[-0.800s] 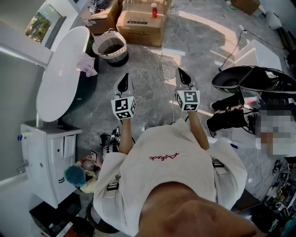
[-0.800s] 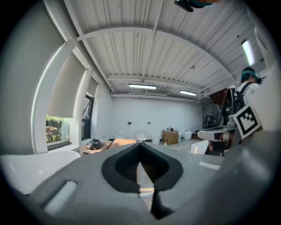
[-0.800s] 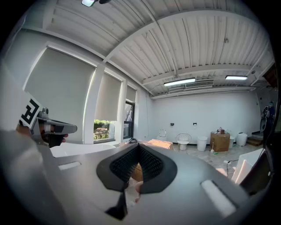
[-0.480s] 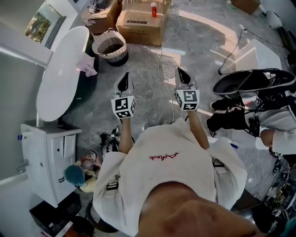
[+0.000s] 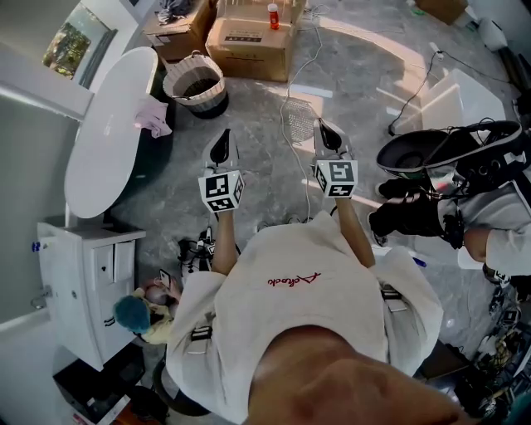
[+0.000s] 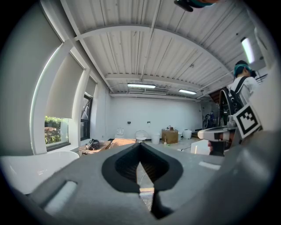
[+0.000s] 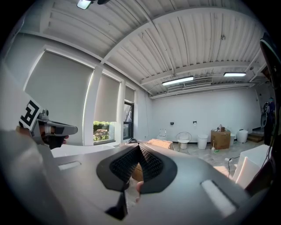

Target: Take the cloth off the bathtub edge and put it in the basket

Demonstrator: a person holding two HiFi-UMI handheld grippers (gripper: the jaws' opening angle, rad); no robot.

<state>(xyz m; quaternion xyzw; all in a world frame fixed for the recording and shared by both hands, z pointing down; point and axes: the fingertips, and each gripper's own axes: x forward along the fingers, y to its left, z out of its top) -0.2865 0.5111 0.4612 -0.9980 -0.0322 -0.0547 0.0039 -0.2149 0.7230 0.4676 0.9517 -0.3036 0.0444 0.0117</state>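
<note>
A pink cloth (image 5: 153, 116) lies draped over the right edge of the white bathtub (image 5: 104, 141) at the left of the head view. Just beyond it a round wicker basket (image 5: 197, 83) stands on the grey floor. My left gripper (image 5: 221, 148) hangs in the air over the floor, to the right of the cloth and apart from it, shut and with nothing in it. My right gripper (image 5: 329, 135) is level with it further right, also shut and holding nothing. In the left gripper view the jaws (image 6: 140, 147) meet at their tips; likewise in the right gripper view (image 7: 138, 147).
Cardboard boxes (image 5: 249, 41) with a red-capped bottle (image 5: 273, 15) stand behind the basket. A white cable (image 5: 290, 108) runs across the floor between the grippers. A white cabinet (image 5: 91, 274) stands near left. Another person with black gear (image 5: 448, 166) is at the right.
Both grippers have kept their place and stay shut. The person with the black gear at the right has shifted, and the whole view has slid slightly.
</note>
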